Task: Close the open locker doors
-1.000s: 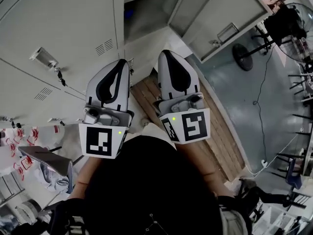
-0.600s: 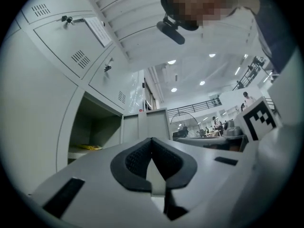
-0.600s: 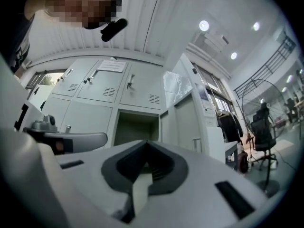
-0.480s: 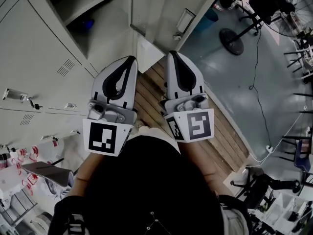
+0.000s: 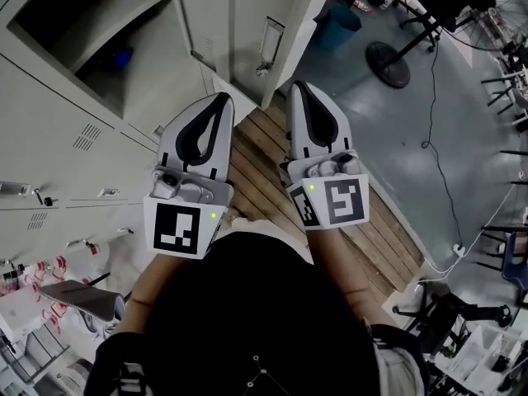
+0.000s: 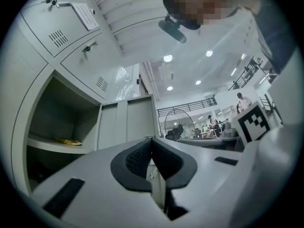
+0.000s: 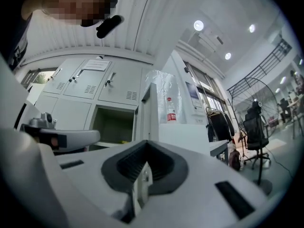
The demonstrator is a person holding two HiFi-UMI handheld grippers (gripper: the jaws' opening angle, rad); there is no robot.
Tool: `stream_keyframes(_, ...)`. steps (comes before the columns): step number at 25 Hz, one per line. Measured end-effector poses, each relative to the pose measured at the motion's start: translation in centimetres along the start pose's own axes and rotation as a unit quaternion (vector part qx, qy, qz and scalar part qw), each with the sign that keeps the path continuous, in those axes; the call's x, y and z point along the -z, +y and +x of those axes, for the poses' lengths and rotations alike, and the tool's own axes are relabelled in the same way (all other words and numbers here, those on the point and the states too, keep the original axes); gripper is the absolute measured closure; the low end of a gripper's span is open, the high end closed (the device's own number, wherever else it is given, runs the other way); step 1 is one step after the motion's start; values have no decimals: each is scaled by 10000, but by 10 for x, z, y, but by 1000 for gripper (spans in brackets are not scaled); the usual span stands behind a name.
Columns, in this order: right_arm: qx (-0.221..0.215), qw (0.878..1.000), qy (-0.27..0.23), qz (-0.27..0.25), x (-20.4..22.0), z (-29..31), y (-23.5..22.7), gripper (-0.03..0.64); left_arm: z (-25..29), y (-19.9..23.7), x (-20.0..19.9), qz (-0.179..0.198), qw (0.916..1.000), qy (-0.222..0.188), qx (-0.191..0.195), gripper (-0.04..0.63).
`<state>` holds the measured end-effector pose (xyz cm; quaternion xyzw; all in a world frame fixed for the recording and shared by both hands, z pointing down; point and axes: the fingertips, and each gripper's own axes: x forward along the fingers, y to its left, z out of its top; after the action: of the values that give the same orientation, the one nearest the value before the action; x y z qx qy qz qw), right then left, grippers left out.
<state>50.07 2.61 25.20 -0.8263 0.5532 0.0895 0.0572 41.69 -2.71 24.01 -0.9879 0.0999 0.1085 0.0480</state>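
Approach step: left gripper (image 5: 219,97) and right gripper (image 5: 299,87) both pinched together, empty. The open locker door (image 5: 241,23) is just ahead, probably needing a sideways push.

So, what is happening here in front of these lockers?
A person holds a two-jaw gripper in each hand before grey lockers. The left gripper and right gripper are both shut and empty, side by side. One locker door stands open just beyond their tips; neither gripper seems to touch it yet.
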Motion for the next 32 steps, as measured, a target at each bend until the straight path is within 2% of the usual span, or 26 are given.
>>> stream_keyframes(8, -459, 9988, 114, 132, 19, 22, -23, 615, 27, -6, 19, 121, 9997, 213, -95, 592)
stream_keyframes(19, -1114, 9924, 164, 501, 33, 45, -22, 537, 40, 4, 36, 119, 9985, 447, -294, 592)
stream_keyframes(23, -1224, 9903, 146, 647, 37, 48, -24, 534, 36, 10, 39, 61, 9981, 477, -376, 592)
stream_keyframes(27, -1519, 9845, 153, 862, 38, 50, -21, 534, 31, 17, 41, 15, 9977, 495, -469, 592)
stream_keyframes(32, -1761, 9796, 179, 953, 36, 49, -17, 532, 29, 23, 34, 35, 9975, 382, -585, 592)
